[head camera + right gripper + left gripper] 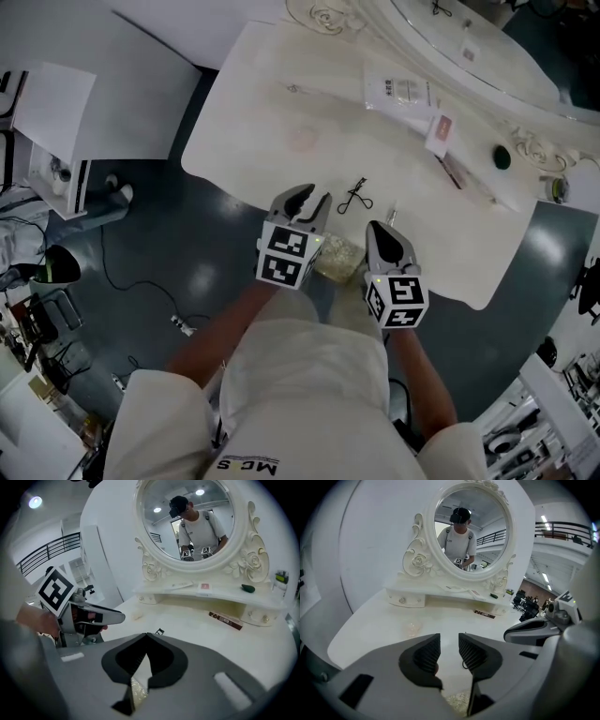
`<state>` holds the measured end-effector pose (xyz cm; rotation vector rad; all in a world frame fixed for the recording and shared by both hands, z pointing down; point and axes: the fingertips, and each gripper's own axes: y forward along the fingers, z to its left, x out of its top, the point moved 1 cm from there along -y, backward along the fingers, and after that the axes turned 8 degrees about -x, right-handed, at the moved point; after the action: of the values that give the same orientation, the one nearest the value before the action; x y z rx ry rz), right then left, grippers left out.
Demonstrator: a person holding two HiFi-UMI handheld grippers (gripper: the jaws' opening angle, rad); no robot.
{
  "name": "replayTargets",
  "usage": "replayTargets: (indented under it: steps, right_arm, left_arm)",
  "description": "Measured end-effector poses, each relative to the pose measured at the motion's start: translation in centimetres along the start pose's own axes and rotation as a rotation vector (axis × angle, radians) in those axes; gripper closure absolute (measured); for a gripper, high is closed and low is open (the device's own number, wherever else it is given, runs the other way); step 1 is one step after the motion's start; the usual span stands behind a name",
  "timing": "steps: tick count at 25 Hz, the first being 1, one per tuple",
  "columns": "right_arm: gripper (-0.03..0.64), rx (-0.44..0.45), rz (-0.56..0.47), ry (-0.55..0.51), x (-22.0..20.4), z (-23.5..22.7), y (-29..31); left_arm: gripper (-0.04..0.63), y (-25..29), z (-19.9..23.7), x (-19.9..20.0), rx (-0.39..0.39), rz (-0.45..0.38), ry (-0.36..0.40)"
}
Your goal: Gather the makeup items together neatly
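- the left gripper (309,199) (449,639) has its jaws apart with nothing pressed between them; the right gripper (380,230) (146,637) has its jaws together at the tips and looks empty.
- a glittery pouch (337,255) (457,702) (136,691) lies on the near edge of the table (262,122), between the two grippers and just under their jaws.
- a small black curler (356,195) (160,632) lies just ahead of the right gripper, near the left one's tips.
- well ahead of both grippers, off to the right gripper's side, lie a packet (398,91), a pink card (440,132), a dark stick (453,172) (226,620) and a dark round thing (502,157), apart from one another.
- by my reading the gathering has barely begun: nothing is grouped, and each of these has yet to be brought together.
- hard to make out: whether the glittery thing really is a pouch, since the grippers cover much of it, and a faint clear shape (302,139) on the table ahead of the left gripper.
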<state>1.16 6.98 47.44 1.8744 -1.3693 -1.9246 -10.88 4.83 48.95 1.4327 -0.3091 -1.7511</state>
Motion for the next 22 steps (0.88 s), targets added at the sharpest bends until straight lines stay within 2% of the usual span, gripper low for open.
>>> replayTargets:
  steps: [11, 18, 22]
  right_arm:
    - [0.614, 0.021, -0.005, -0.002, 1.6, 0.0, 1.4]
    - [0.615, 0.015, -0.013, 0.015, 2.8, 0.1, 2.6]
    - [0.615, 0.02, -0.013, 0.017, 3.2, 0.4, 2.8]
  left_arm:
    - [0.38, 1.2, 2.8, 2.4, -0.002, 0.037, 0.052]
    - [0.298, 2.4, 4.7, 3.0, -0.016, 0.083, 0.114]
    - [0.293, 2.9, 6.1, 3.2, 0.002, 0.103, 0.124]
